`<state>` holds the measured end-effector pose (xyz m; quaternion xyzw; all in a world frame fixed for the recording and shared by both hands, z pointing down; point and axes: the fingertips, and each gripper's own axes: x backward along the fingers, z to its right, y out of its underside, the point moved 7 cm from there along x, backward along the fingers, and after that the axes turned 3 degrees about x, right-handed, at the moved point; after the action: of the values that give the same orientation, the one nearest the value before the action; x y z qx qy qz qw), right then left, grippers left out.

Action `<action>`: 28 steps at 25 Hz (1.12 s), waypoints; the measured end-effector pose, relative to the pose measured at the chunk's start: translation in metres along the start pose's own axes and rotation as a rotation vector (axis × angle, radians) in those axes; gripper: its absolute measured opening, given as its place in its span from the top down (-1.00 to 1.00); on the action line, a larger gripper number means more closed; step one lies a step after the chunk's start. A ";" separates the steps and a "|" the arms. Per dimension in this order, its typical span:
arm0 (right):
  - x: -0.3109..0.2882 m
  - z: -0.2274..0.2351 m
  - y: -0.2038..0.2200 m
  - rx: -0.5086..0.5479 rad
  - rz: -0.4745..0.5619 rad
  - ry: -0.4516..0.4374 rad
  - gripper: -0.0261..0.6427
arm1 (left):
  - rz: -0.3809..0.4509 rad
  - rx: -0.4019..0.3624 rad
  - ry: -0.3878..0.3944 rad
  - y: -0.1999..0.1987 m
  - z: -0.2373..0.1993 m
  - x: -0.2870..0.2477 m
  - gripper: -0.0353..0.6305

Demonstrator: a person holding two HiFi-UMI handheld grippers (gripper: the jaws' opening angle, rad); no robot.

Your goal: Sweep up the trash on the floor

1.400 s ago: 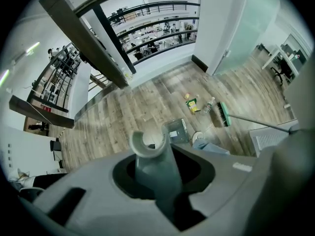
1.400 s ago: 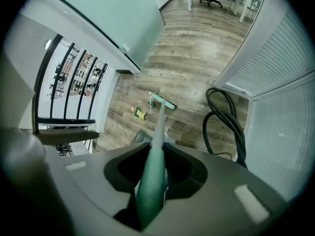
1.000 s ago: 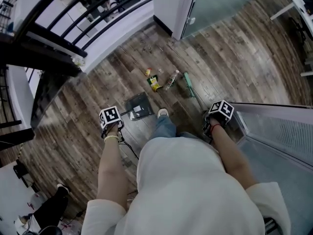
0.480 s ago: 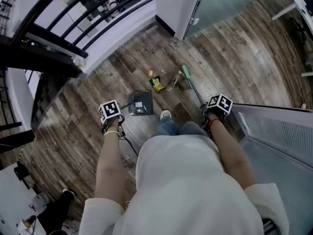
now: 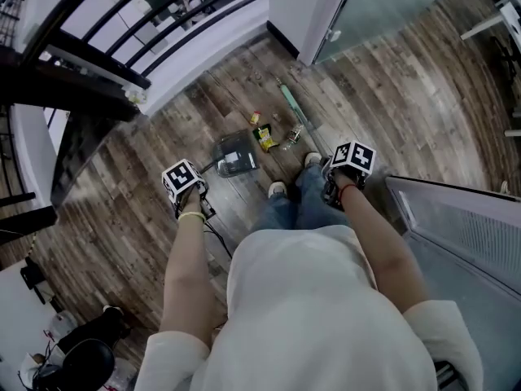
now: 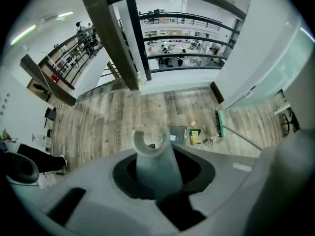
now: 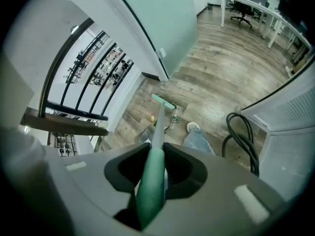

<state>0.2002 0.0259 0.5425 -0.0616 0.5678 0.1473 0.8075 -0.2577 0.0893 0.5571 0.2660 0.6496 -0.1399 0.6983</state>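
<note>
In the head view my left gripper (image 5: pixel 186 192) is shut on the grey dustpan's handle (image 6: pixel 153 163); the dustpan (image 5: pixel 236 155) rests on the wood floor, just left of the trash. My right gripper (image 5: pixel 335 176) is shut on the green broom handle (image 7: pixel 150 181). The broom head (image 5: pixel 286 97) sits on the floor beyond the trash. The trash lies between dustpan and broom: a small yellow scrap (image 5: pixel 256 118), a green-yellow packet (image 5: pixel 264 139) and a clear bottle (image 5: pixel 291 138). The left gripper view shows the dustpan (image 6: pixel 178 134), packet (image 6: pixel 195 135) and broom head (image 6: pixel 219 123).
A black railing (image 5: pixel 98 51) and white ledge run along the far left. A glass door (image 5: pixel 366 6) and white wall corner stand at the back. A metal-edged panel (image 5: pixel 456 218) lies at my right. The person's shoes (image 5: pixel 278 191) stand just behind the trash. A black cable (image 7: pixel 241 136) loops nearby.
The broom head has swung from the right of the trash to its far side. The person has stepped forward, and the dustpan has moved closer to the trash.
</note>
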 end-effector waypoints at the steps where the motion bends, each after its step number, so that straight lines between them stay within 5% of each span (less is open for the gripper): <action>1: -0.004 -0.004 -0.003 0.014 -0.006 -0.001 0.63 | 0.009 0.014 0.001 0.000 0.003 0.001 0.62; 12: -0.041 -0.039 -0.018 0.027 -0.092 -0.023 0.63 | 0.005 -0.012 -0.052 -0.025 0.018 -0.010 0.62; 19: -0.061 -0.051 -0.004 -0.001 -0.129 -0.028 0.63 | -0.006 -0.092 -0.055 -0.041 0.032 -0.017 0.62; 28: -0.073 -0.053 0.010 -0.025 -0.170 -0.024 0.63 | 0.003 -0.088 -0.068 -0.043 0.040 -0.018 0.62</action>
<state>0.1266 0.0094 0.5931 -0.1180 0.5489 0.0861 0.8230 -0.2495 0.0291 0.5669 0.2314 0.6306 -0.1190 0.7312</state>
